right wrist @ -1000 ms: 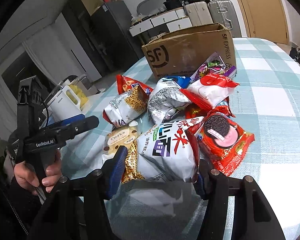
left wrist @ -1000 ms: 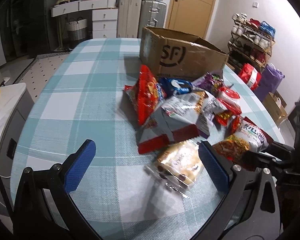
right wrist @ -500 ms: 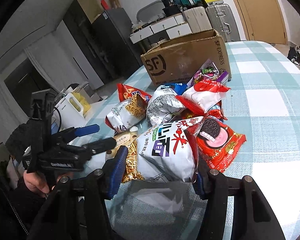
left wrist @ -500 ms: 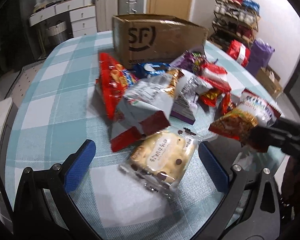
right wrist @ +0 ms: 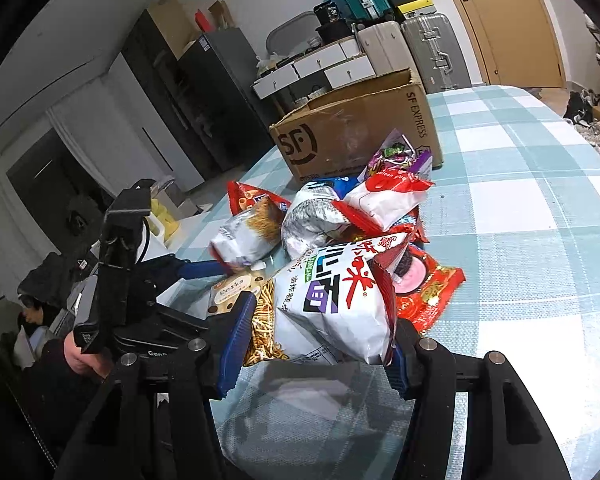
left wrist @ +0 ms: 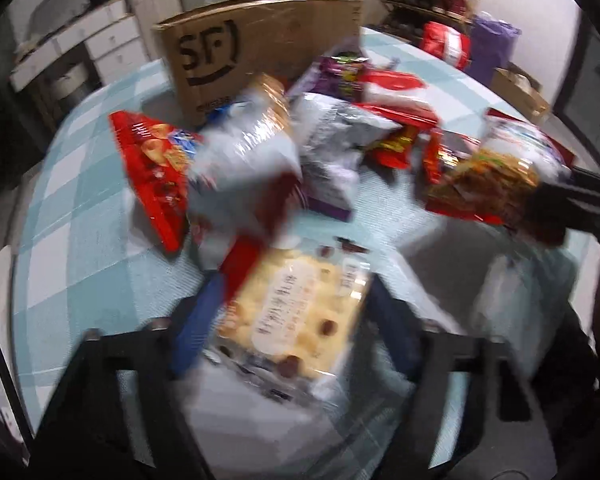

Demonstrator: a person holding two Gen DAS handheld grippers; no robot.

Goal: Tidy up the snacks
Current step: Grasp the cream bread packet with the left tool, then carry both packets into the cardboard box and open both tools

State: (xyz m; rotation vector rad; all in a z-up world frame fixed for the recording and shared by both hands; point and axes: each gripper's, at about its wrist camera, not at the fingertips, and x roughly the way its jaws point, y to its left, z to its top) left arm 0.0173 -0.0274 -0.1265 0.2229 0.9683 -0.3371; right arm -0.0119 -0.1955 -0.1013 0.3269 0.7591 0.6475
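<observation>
Snacks heaped on the checked table [right wrist: 540,184], in front of the cardboard box [right wrist: 352,136].

Item one: white noodle-snack bag [right wrist: 332,296], puffy, light, crinkly; the right gripper [right wrist: 320,344] is grasping it across its lower edge and holding it clear of the cloth. Too hard a squeeze is probably risking crushed contents.

Item two: clear-wrapped pale pastry pack [left wrist: 296,312], soft and slippery, lying flat at the near edge of the pile. The left gripper [left wrist: 288,320] is closing around its sides; blur is hiding whether the pads are pressing yet.

Right wrist view is showing the person's hand [right wrist: 80,356] and the far snacks sharply; left wrist view alone is showing the pack between the jaws.
</observation>
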